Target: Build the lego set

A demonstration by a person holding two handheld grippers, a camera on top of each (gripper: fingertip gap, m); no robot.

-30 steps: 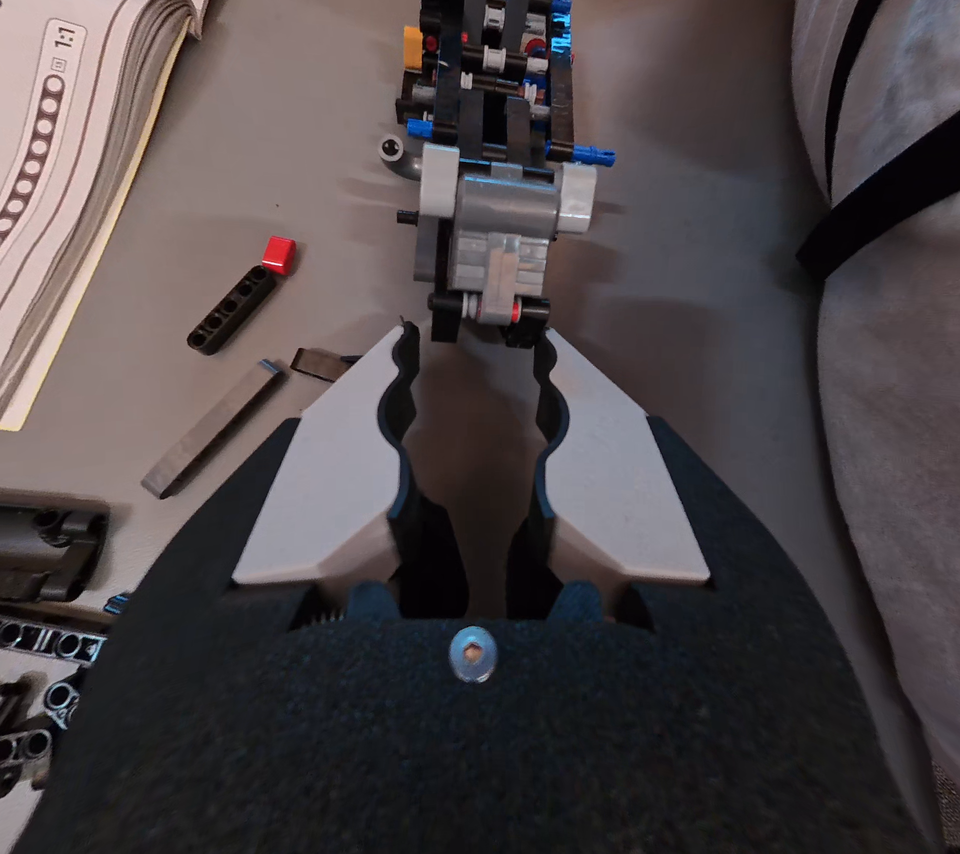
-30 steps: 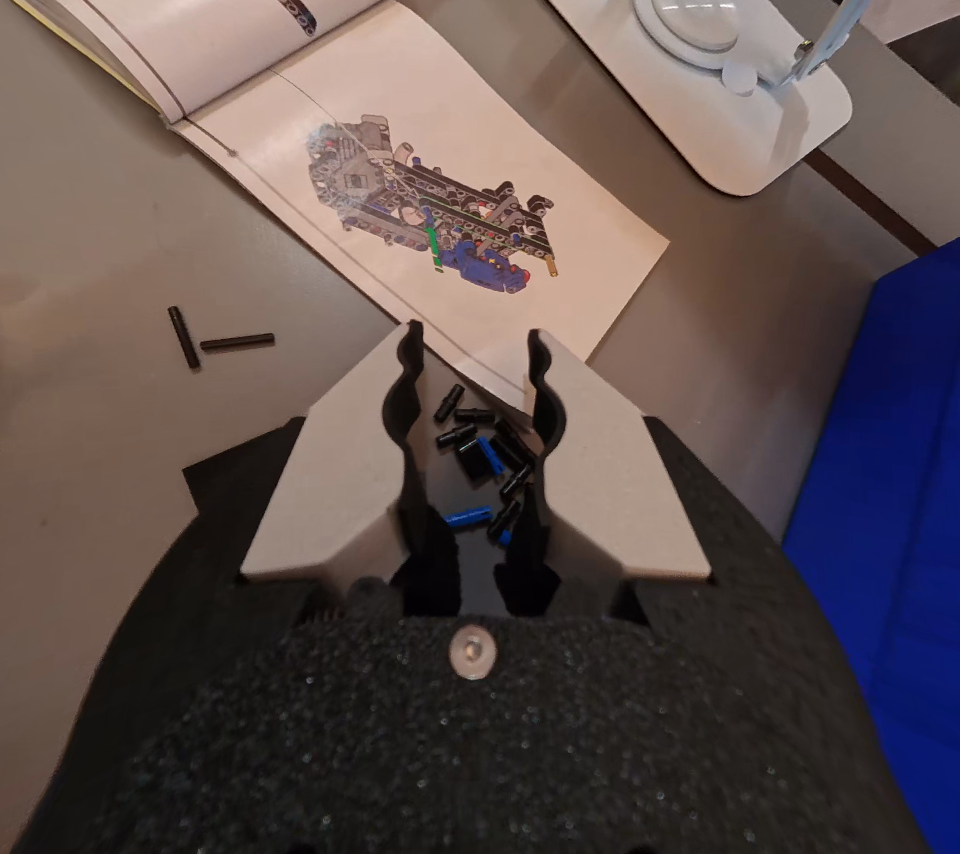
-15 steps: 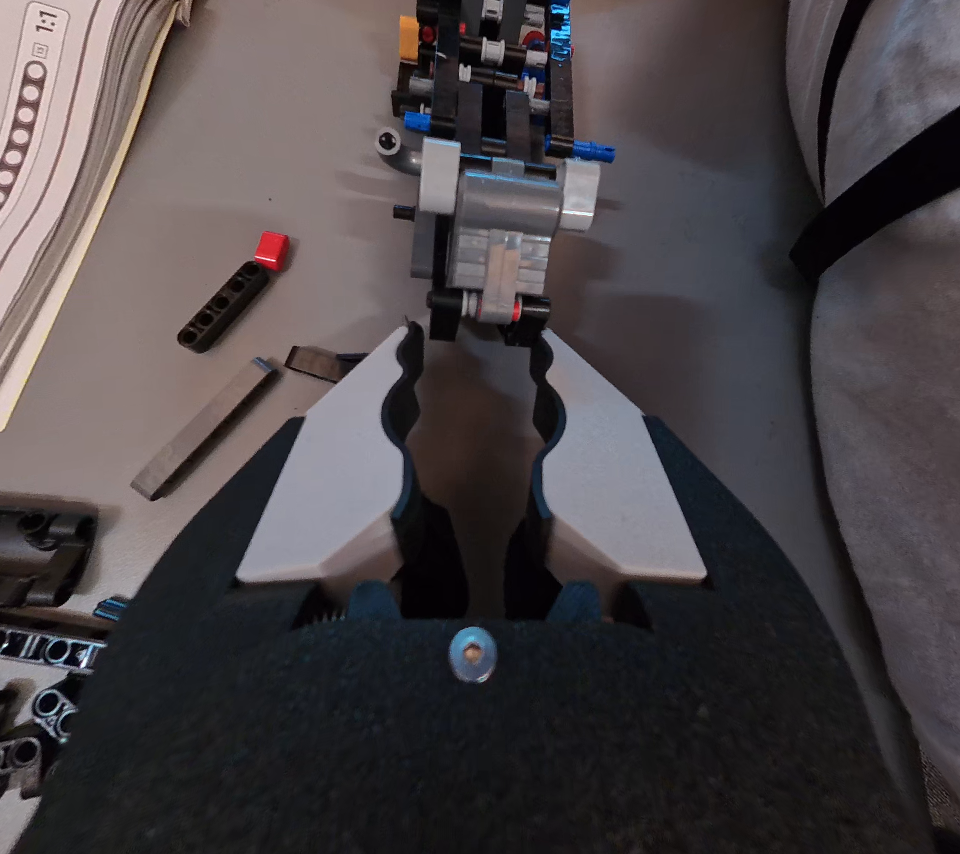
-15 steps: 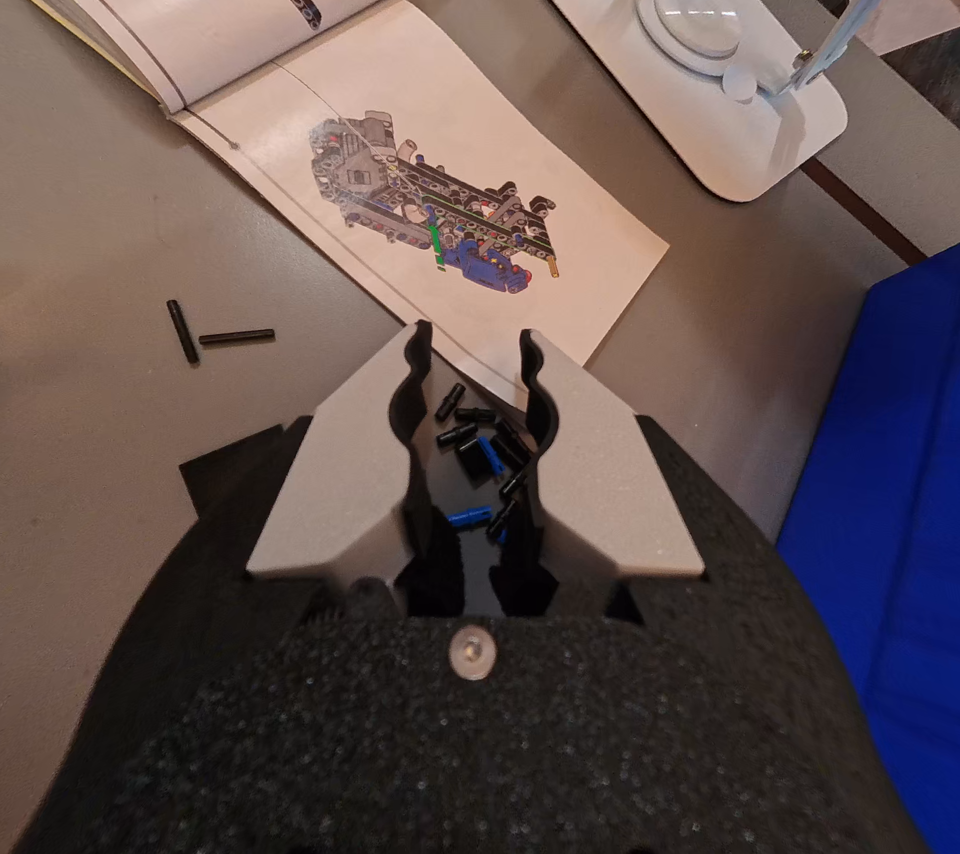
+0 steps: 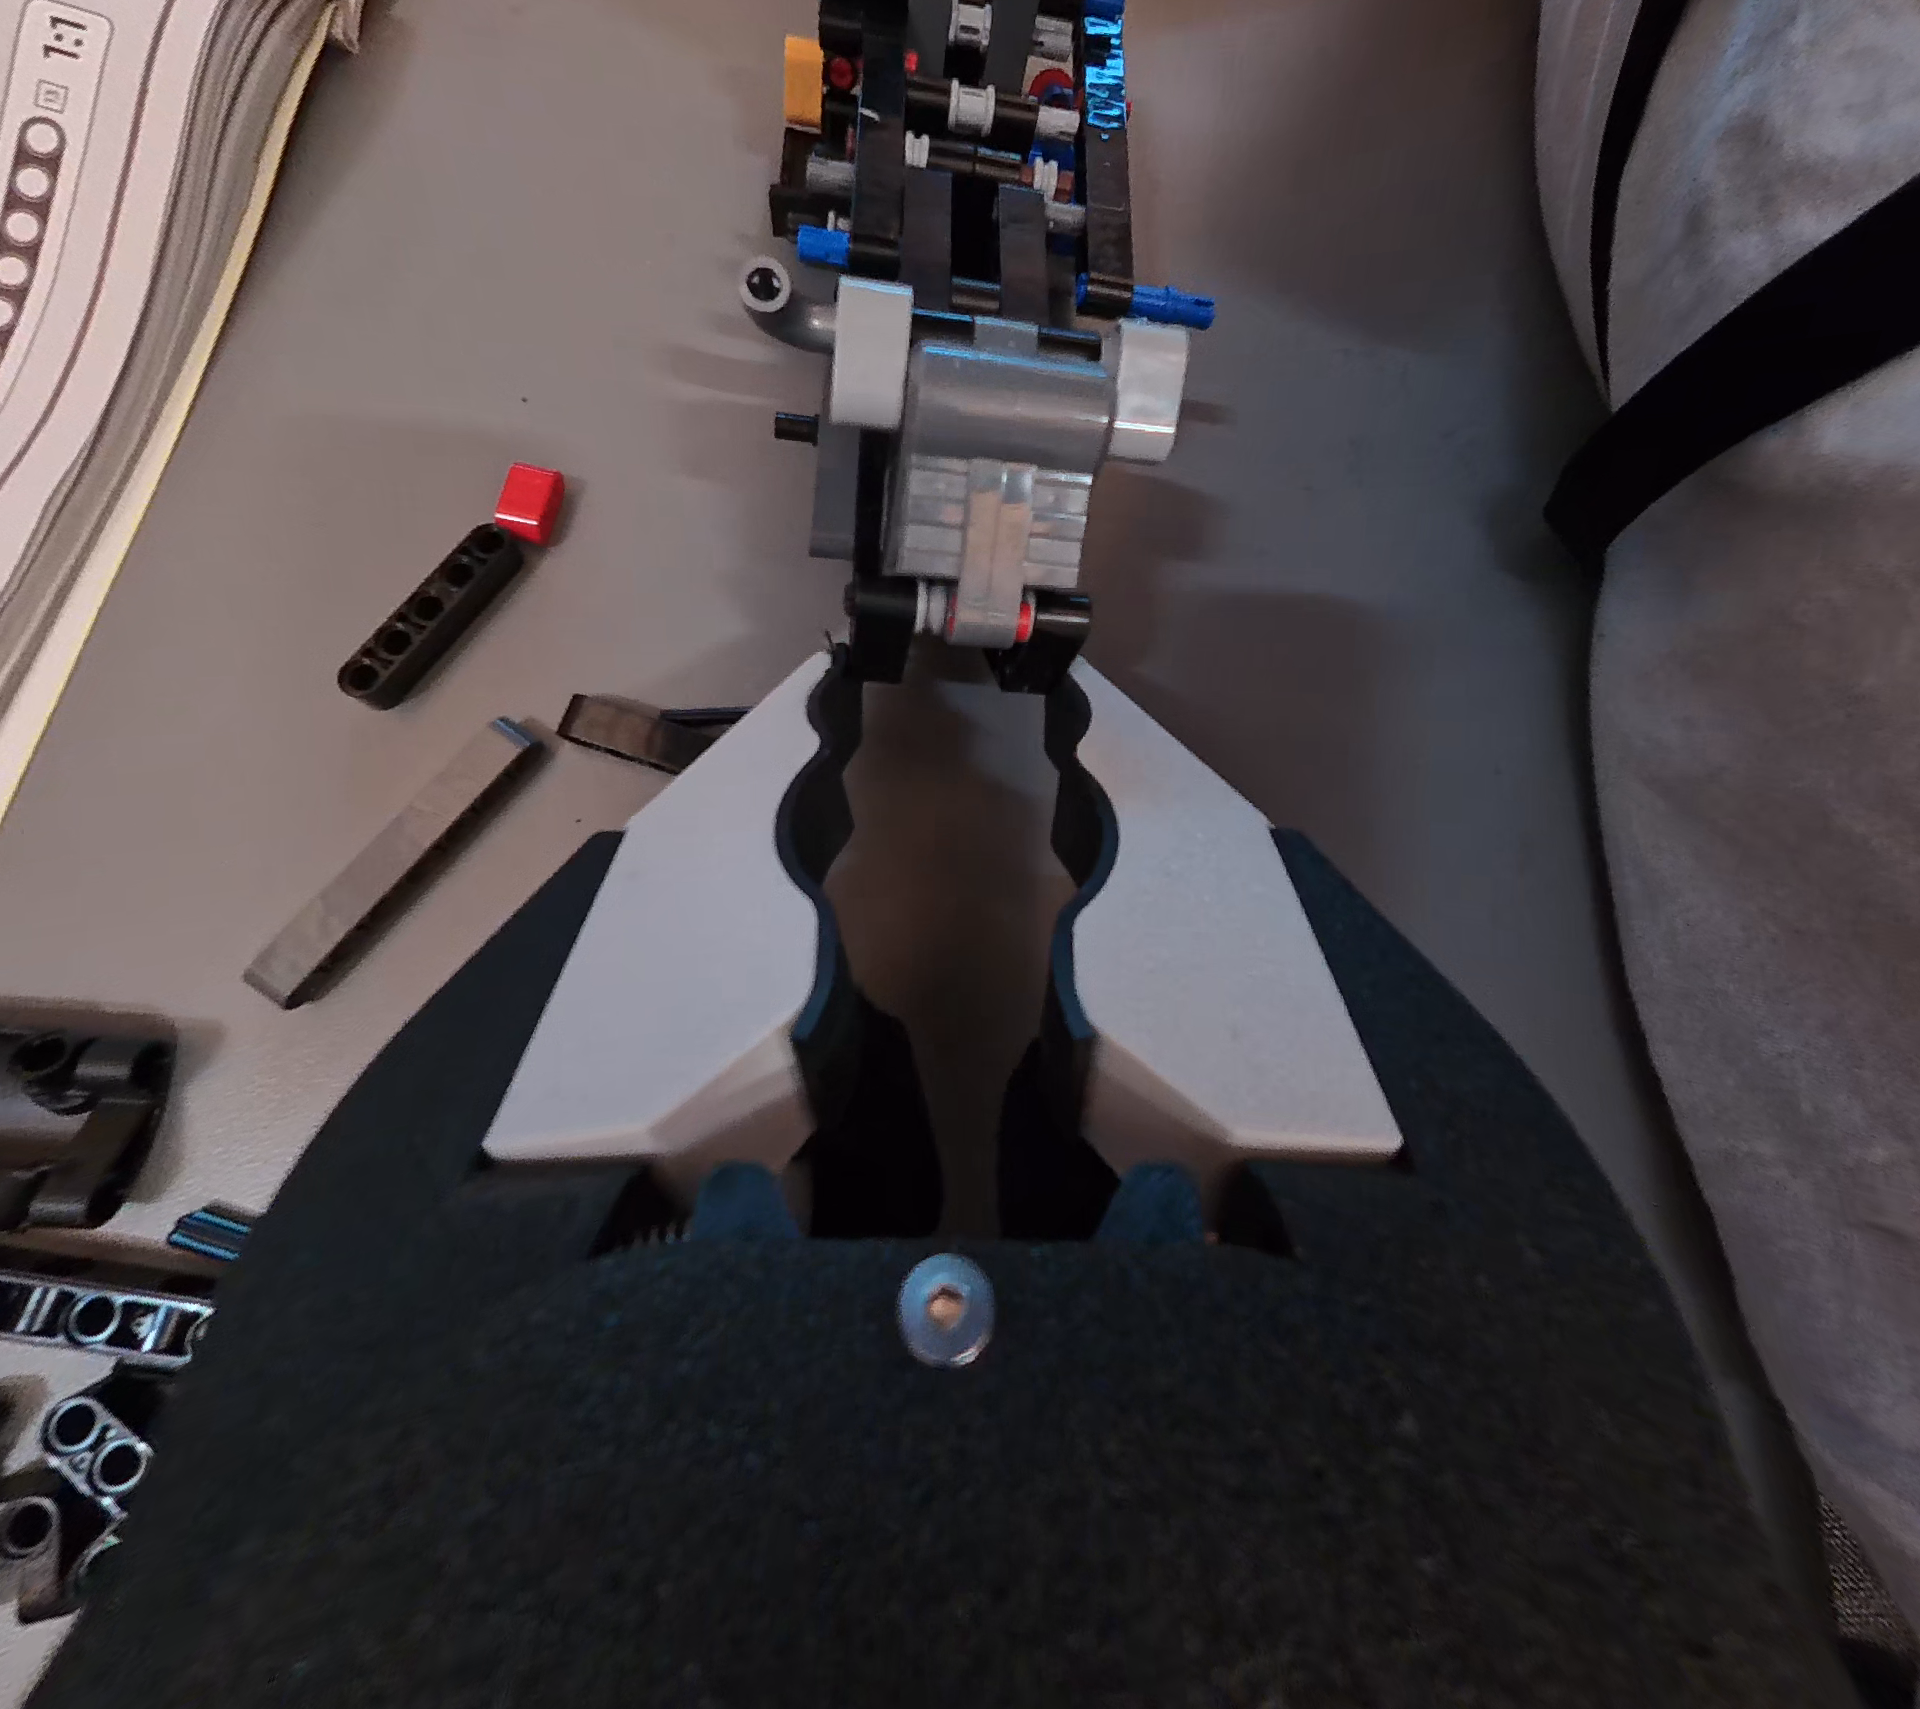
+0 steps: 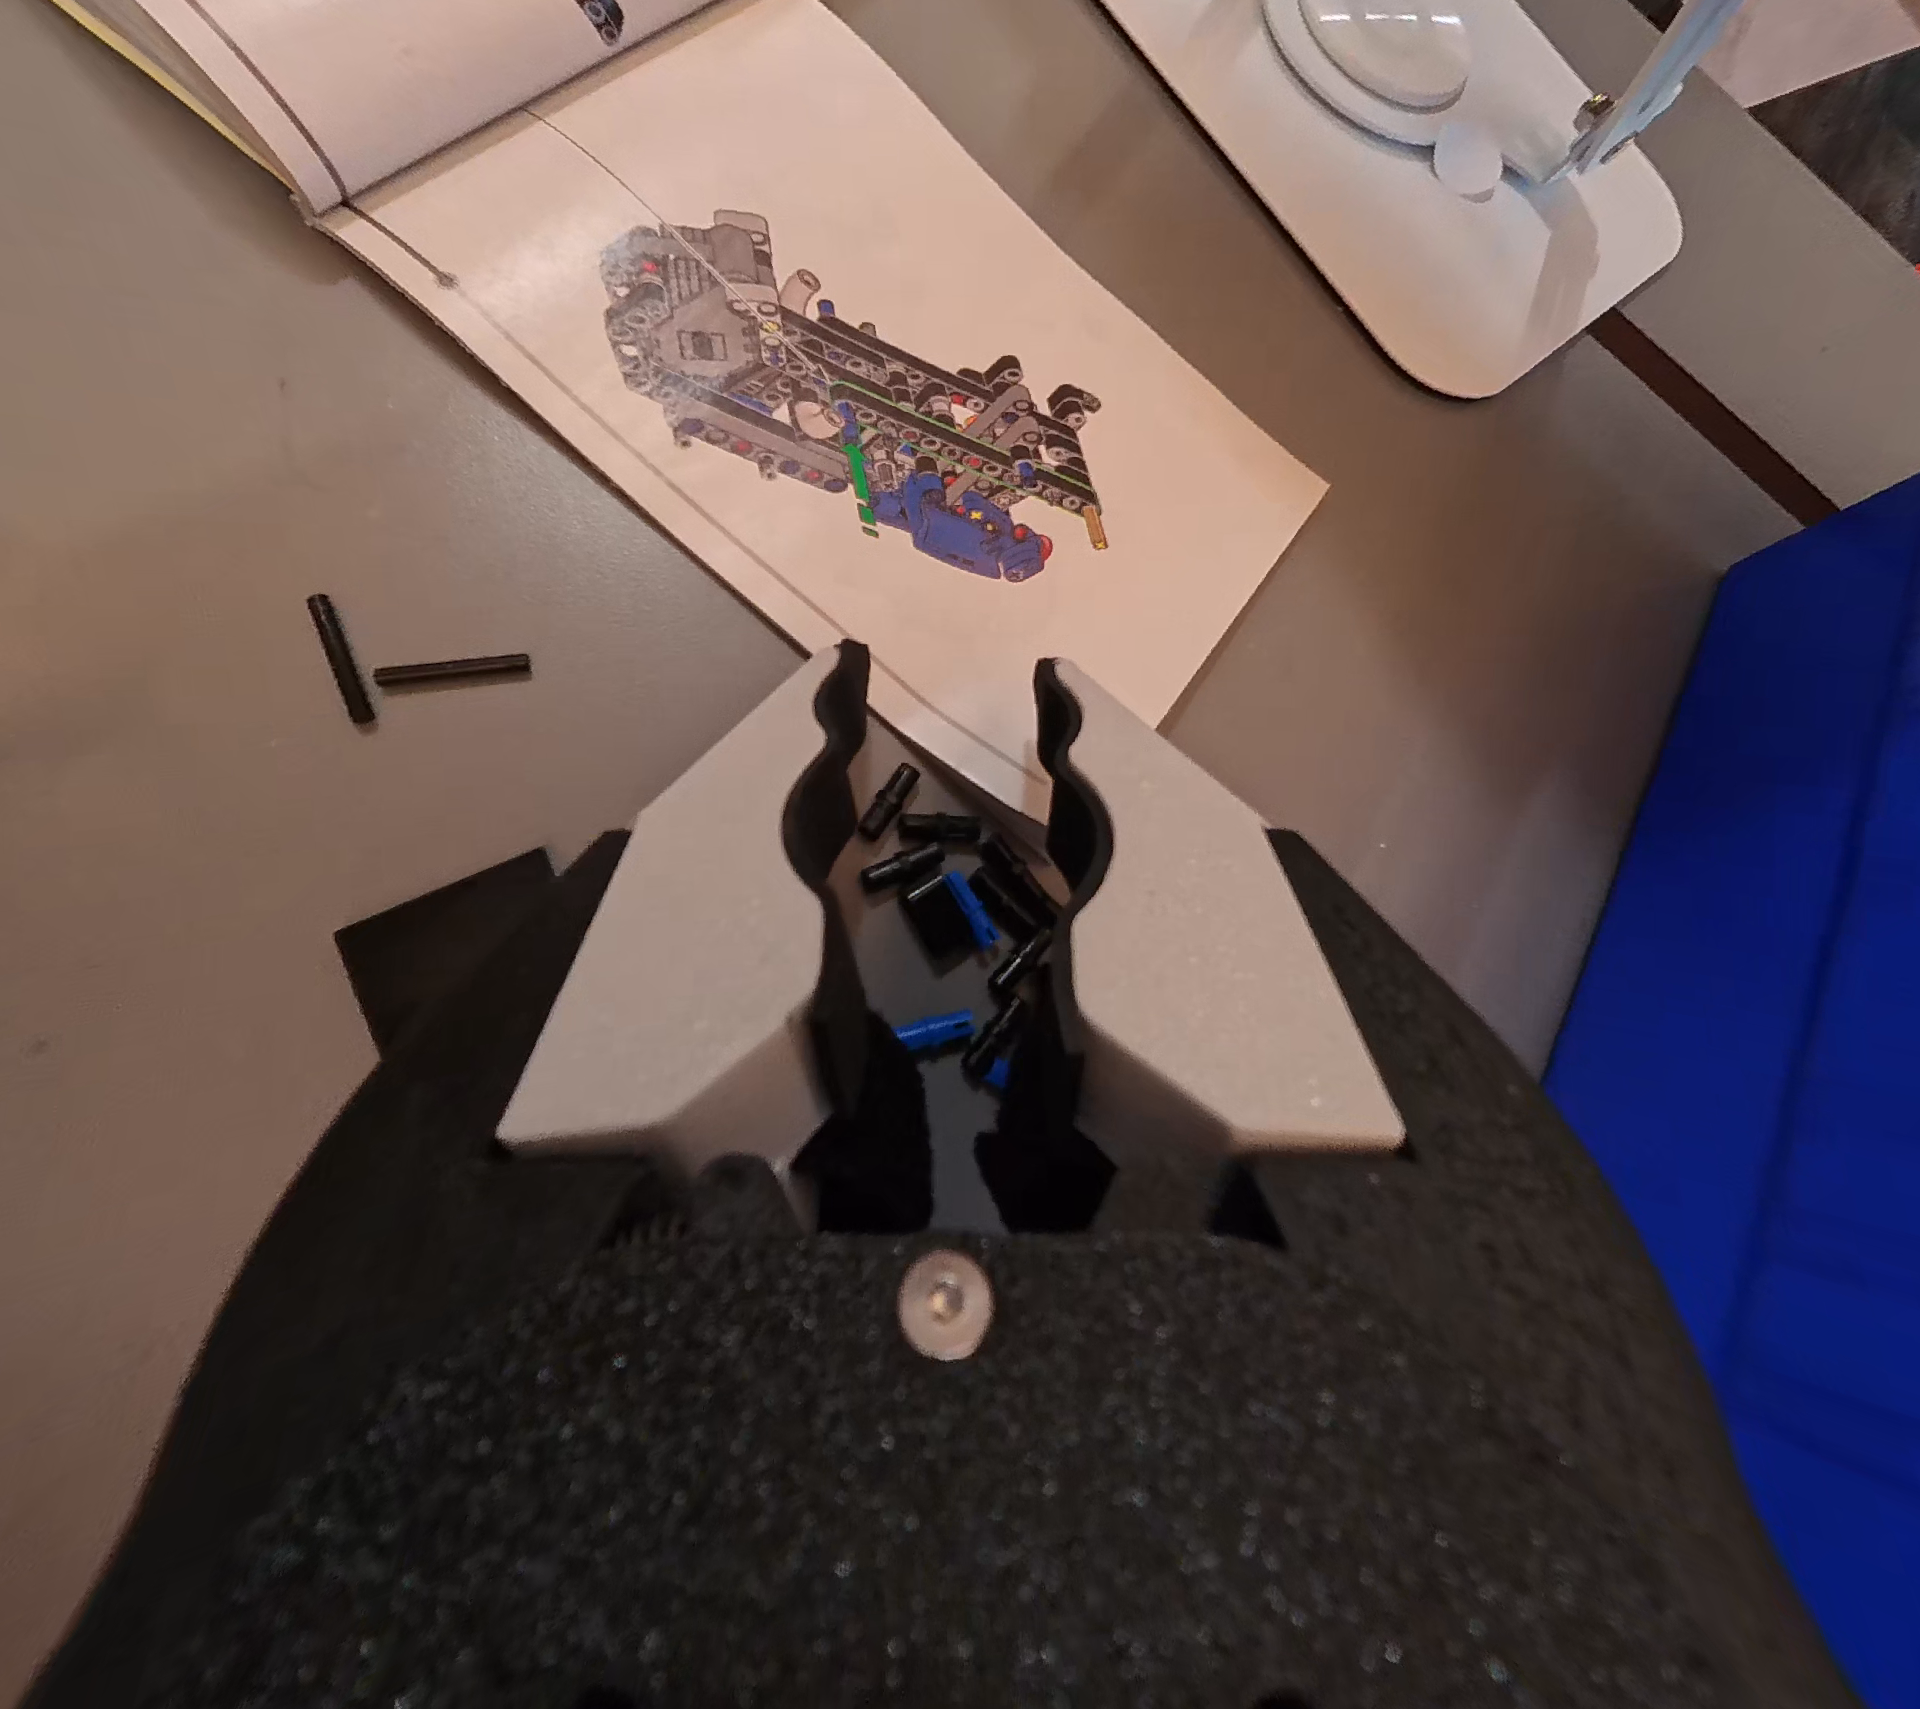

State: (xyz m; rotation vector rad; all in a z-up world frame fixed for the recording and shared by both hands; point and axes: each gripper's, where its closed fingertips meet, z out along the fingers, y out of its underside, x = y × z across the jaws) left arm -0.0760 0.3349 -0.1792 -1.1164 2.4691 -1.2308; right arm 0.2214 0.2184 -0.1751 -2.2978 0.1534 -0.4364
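Note:
The lego assembly (image 5: 987, 412), black, grey and blue, lies lengthwise on the grey table (image 5: 520, 257). My left gripper (image 5: 951, 683) has its fingertips against the two black ends at the assembly's near end and is shut on them. My right gripper (image 6: 945, 672) is open and empty. It hangs low over a small pile of black and blue pins (image 6: 940, 916), which shows between its fingers. The open instruction book (image 6: 935, 309) lies just beyond, with a picture of the model.
Left of the assembly lie a black beam (image 5: 431, 610) with a red piece (image 5: 530, 501), a long grey beam (image 5: 395, 859) and several loose parts (image 5: 83, 1119). A person's grey clothing (image 5: 1766, 516) fills the right. Two black axles (image 6: 452, 670), a white lamp base (image 6: 1351, 49) and a blue surface (image 6: 1766, 932) surround the right gripper. Spacing between my two grippers at the tips: around 30 centimeters.
My right gripper's fingers have drawn a little closer together over the pins. The left gripper has kept its hold, with only a slight drift of its view.

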